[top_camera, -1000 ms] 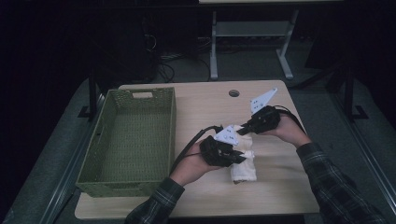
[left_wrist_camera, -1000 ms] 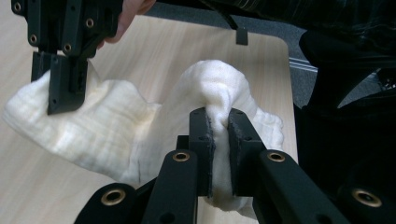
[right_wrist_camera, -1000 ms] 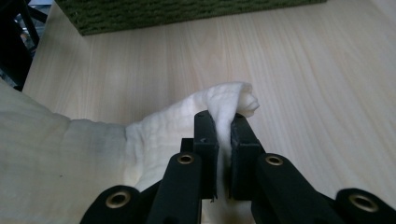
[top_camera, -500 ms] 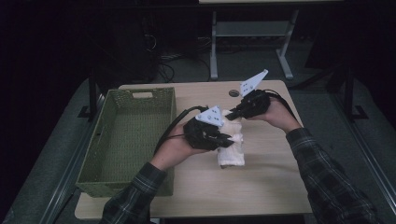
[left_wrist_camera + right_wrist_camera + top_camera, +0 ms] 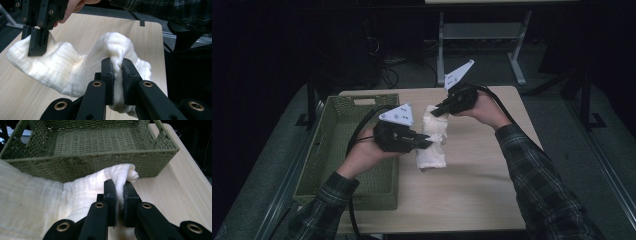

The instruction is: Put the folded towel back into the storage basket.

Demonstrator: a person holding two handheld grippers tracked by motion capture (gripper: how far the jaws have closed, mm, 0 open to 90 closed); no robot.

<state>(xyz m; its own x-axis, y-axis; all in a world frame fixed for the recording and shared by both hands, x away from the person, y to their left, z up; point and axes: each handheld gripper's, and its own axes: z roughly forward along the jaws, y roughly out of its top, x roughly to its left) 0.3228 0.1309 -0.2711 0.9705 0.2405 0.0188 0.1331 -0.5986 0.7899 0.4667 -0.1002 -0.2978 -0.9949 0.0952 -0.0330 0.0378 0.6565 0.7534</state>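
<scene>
- Both plaid-sleeved forearms come in from the near edge of the table (image 5: 472, 195) and reach forward, held up off its top.
- The left gripper (image 5: 424, 142) points right across the table, level, grey plate on top; its jaws are clamped on a fold of the cloth (image 5: 432, 142).
- The cloth, white and crumpled, hangs in the air between the two grippers, sagging toward the table, just right of the basket (image 5: 337, 165).
- The right gripper (image 5: 435, 111), farther off, points left and slightly down; its jaws pinch the cloth's far corner.
- The green woven basket sits on the table's left side.
- No writing or labels can be read.
</scene>
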